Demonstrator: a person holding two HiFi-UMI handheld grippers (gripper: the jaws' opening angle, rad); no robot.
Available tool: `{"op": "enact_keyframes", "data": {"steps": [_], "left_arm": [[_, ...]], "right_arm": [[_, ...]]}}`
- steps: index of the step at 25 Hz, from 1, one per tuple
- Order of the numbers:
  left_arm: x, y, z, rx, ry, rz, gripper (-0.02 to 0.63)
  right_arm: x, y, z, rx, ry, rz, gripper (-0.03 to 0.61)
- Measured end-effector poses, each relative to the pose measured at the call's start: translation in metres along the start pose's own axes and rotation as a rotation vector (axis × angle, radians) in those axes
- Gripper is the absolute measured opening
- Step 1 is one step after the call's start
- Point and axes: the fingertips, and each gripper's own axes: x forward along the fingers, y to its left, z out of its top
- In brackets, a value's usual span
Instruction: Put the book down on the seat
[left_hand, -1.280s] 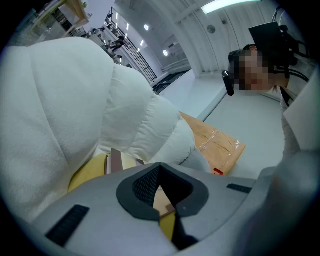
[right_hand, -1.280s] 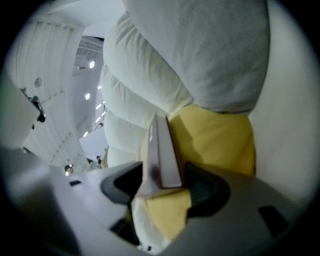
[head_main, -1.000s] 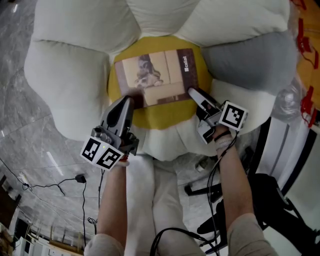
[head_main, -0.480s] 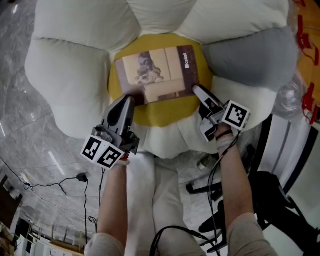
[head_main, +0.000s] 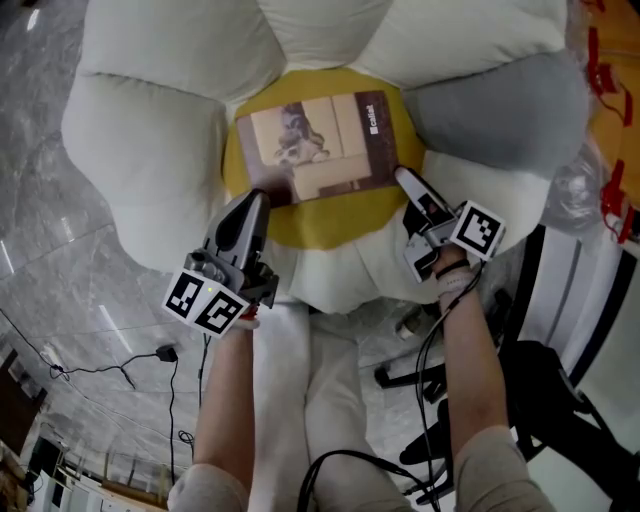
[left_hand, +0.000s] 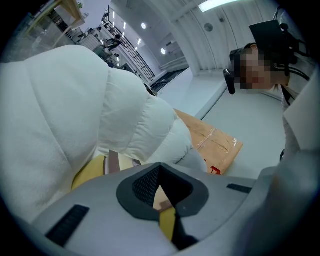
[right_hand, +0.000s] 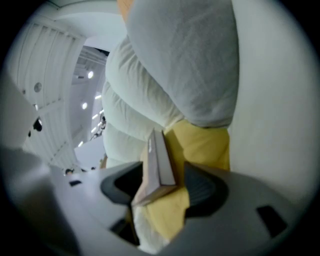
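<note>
While the book (head_main: 320, 145) lies flat on the yellow seat (head_main: 330, 222), with puffy white cushions (head_main: 140, 150) around it, the left gripper (head_main: 257, 198) pinches its near left corner. The right gripper (head_main: 404, 178) has its jaws spread wide around the near right corner.

One book (head_main: 320, 148), one cushioned seat (head_main: 140, 160), two grippers (head_main: 257, 198) (head_main: 403, 177), one cardboard box (left_hand: 216, 145)

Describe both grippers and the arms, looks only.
The left gripper and right gripper have light grey shells and tapered jaws with dark pads. Each carries a white marker cube with black squares. A black cable runs along the right forearm. The short sleeves are beige.
</note>
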Motion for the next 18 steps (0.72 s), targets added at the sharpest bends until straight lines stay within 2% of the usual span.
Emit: {"op": "enact_keyframes", "data": {"steps": [8, 13, 18], "left_arm": [[-0.007, -0.017, 0.011, 0.011, -0.017, -0.011, 0.023], [-0.017, -0.029, 0.016, 0.015, -0.021, -0.01, 0.023], [-0.028, -0.049, 0.024, 0.031, -0.021, -0.023, 0.023]], "right_arm": [[-0.014, 0.028, -0.001, -0.052, 0.004, 0.049, 0.255], [-0.022, 0.057, -0.008, -0.091, 0.023, 0.109, 0.25], [-0.035, 0.089, -0.012, -0.116, 0.018, 0.16, 0.193]]}}
